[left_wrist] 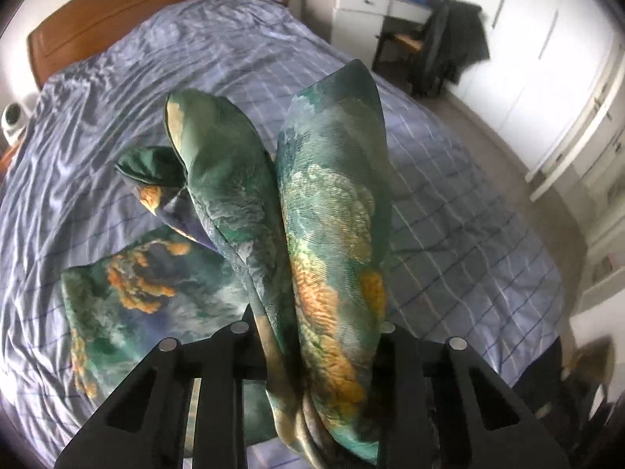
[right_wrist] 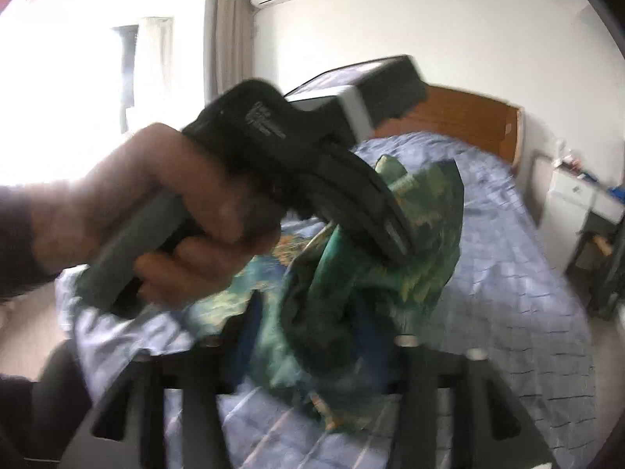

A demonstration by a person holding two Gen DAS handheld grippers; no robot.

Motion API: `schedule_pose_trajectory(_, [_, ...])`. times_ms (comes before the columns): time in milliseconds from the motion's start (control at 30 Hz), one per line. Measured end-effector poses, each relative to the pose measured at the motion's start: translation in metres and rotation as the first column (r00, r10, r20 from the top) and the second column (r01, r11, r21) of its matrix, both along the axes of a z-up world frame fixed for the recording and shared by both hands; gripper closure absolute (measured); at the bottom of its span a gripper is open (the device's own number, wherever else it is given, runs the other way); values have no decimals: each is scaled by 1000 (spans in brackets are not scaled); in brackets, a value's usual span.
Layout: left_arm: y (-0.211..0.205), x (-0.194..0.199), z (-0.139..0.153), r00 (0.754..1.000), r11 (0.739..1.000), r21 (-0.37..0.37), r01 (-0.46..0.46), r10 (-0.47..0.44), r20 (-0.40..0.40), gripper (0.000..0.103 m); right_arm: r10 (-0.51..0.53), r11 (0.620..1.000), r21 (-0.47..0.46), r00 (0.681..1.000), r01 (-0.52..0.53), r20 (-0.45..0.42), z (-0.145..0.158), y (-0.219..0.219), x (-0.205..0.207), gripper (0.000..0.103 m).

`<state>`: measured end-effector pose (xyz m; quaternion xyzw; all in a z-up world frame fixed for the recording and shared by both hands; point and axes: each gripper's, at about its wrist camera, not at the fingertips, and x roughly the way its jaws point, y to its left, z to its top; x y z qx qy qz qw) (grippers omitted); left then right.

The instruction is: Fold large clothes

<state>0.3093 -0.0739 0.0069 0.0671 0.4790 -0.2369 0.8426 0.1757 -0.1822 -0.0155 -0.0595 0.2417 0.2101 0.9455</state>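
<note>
I saw the garment [left_wrist: 332, 211] bunched over the bed [left_wrist: 449, 195], headboard [left_wrist: 117, 11] at eleven o'clock, desk [left_wrist: 367, 4] at one.

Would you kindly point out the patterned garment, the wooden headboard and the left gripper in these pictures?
patterned garment [left_wrist: 332, 203], left wrist view, on the raised right-hand fold.
wooden headboard [left_wrist: 117, 19], left wrist view, on its front panel.
left gripper [right_wrist: 394, 246], right wrist view, at its fingertips, closed on the cloth.

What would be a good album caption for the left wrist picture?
Left gripper shut on a bunched green patterned garment, lifted above a bed with a blue checked cover.
</note>
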Motion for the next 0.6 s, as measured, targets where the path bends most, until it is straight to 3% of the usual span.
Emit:
schedule_pose_trajectory(167, [87, 13, -2, 996, 994, -66, -87, 87, -2, 76, 43, 991, 132, 995, -31, -90, 8, -33, -8, 36])
schedule_pose_trajectory(267, [138, 16, -16, 987, 982, -106, -158, 155, -32, 76, -22, 995, 95, 989, 37, -148, -5, -39, 10, 36])
schedule_pose_trajectory(333, [168, 16, -30, 979, 971, -127, -203, 196, -62, 76, -9, 996, 89, 977, 29, -214, -18, -31, 33, 38])
schedule_pose_trajectory(467, [203, 12, -51, 965, 954, -155, -258, 245, -94, 76, 45, 997, 76, 961, -25, -272, -33, 3, 67, 60])
schedule_pose_trajectory(600, [237, 10, -74, 948, 933, -179, -311, 292, -126, 76, 86, 996, 33, 954, -80, -288, -45, 49, 86, 63])
